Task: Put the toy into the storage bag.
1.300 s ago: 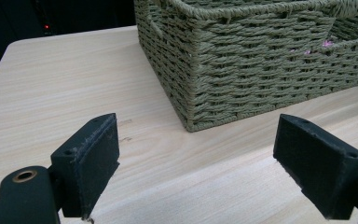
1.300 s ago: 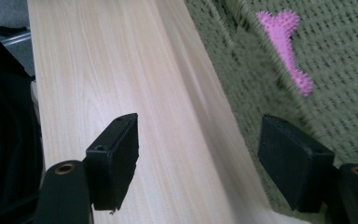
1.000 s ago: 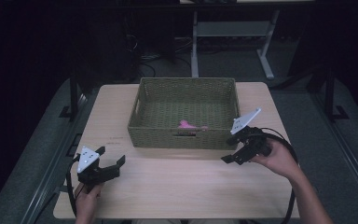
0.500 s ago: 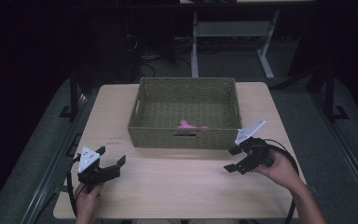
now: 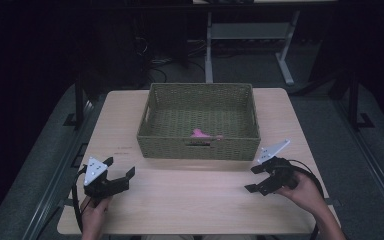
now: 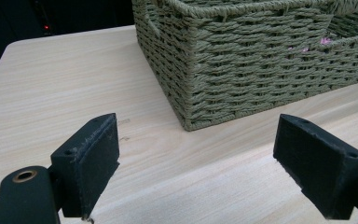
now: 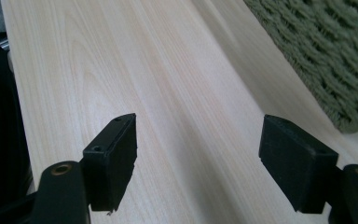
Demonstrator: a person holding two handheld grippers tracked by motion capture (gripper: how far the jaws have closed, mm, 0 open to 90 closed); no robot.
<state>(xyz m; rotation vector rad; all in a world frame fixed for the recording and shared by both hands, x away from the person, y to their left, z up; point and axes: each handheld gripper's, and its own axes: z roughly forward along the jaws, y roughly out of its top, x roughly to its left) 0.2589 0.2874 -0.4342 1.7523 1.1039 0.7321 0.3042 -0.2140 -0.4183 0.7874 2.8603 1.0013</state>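
Note:
A green woven basket [image 5: 200,147] stands at the middle back of the wooden table [image 5: 190,195]. A small pink object [image 5: 200,133] lies inside it near the front wall; a sliver of that pink object [image 6: 326,41] shows over the rim in the left gripper view. My left gripper [image 5: 119,171] rests at the table's front left, open and empty, with the basket's corner [image 6: 191,107] ahead of it. My right gripper [image 5: 253,178] is at the front right, open with nothing between its jaws, and the basket's wall [image 7: 335,70] lies to its right.
Metal table legs and a frame [image 5: 250,35] stand on the dark floor behind the table. Dark rails [image 5: 80,115] run along both sides of the table. Bare wood [image 7: 168,93] stretches between the two grippers.
My right gripper has drawn back from the basket's front right corner toward the table's front edge and dropped lower. The left gripper has stayed put.

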